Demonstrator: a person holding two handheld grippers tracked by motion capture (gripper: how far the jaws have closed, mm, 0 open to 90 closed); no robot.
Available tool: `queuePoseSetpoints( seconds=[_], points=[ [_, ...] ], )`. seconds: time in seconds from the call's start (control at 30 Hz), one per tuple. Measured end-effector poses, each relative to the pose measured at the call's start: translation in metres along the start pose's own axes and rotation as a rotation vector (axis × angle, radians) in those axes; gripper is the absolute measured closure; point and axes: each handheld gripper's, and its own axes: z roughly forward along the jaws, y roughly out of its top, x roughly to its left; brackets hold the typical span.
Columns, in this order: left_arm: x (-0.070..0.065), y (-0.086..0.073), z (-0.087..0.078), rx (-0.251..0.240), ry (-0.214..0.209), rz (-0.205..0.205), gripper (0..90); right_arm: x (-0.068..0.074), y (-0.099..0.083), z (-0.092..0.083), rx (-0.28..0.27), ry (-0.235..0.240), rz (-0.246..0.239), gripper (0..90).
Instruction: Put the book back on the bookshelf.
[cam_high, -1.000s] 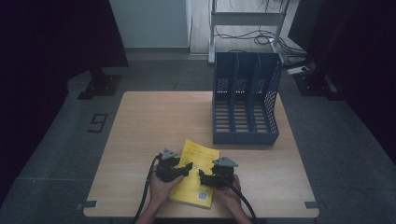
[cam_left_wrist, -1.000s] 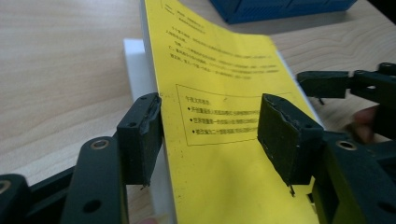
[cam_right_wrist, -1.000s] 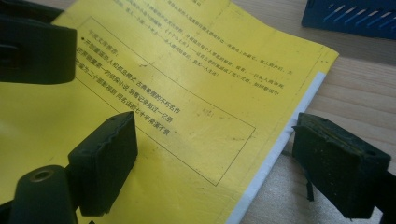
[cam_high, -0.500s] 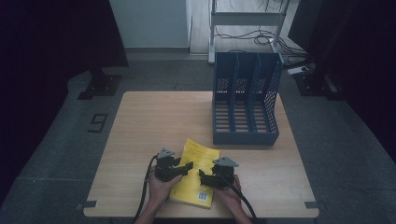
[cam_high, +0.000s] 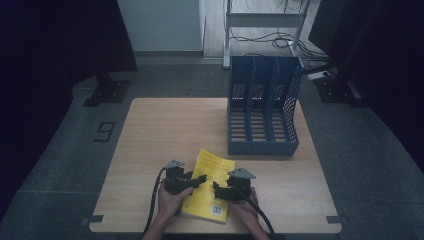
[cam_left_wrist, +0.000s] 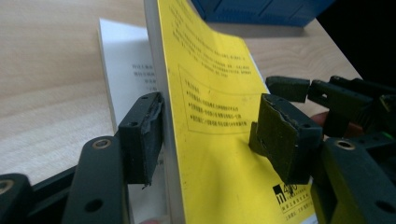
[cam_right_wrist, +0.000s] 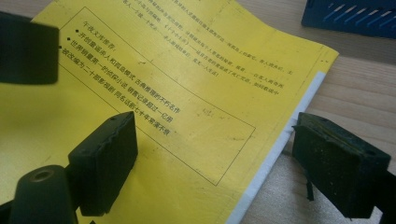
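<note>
Left tool (cam_high: 200, 179) straddles the spine edge of the yellow booklet (cam_high: 211, 181), as the left gripper view shows: one pad lies against the white page block on the outside, while the other stands off from the yellow cover (cam_left_wrist: 219, 121) with a clear gap, so the jaws are spread around the book without clamping it. That edge of the book is lifted, the cover rising steeply between the jaws and a white page (cam_left_wrist: 128, 70) lying on the wood beneath.

Right tool (cam_high: 216, 187) comes in from the opposite side, its tips pointing toward the left one over the cover. In the right gripper view its jaws stand wide apart: one pad hovers over the printed yellow cover (cam_right_wrist: 187, 93), the other sits beyond the white page edge above the bare wood, and neither presses on the book.

Both hands enter from the near edge of the counter (cam_high: 160, 130), each wrapped around its tool, with black cables trailing back.

The booklet lies near the front edge of the counter, slightly turned, its far corner just short of the blue file rack (cam_high: 262, 107). That rack has three slots and perforated walls, and stands toward the far right of the counter.
</note>
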Motion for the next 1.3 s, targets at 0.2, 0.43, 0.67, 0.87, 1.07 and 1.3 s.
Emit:
queuePoseSetpoints(
  seconds=[0.2,0.43,0.67,0.87,1.07,1.3],
  points=[
    [0.008,0.000,0.007,0.042,-0.008,-0.005,43.1,0.000,0.000,0.000,0.000,-0.001,0.000,14.0],
    [0.009,0.001,0.012,0.065,0.034,0.032,44.7,0.000,0.000,0.000,0.000,0.001,0.000,14.1],
    [0.015,0.004,0.017,0.070,0.034,0.017,45.7,0.000,0.000,0.000,0.000,0.003,0.002,14.2],
    [0.013,0.006,0.016,0.065,0.054,0.030,53.2,0.000,0.000,0.000,-0.001,0.005,0.001,14.2],
    [0.011,0.008,0.015,0.073,0.058,0.043,55.3,-0.001,0.000,0.000,-0.001,0.005,0.001,14.2],
    [0.013,0.009,0.011,0.054,0.032,0.046,64.8,0.000,0.000,0.000,-0.001,0.005,0.001,14.2]
  ],
)
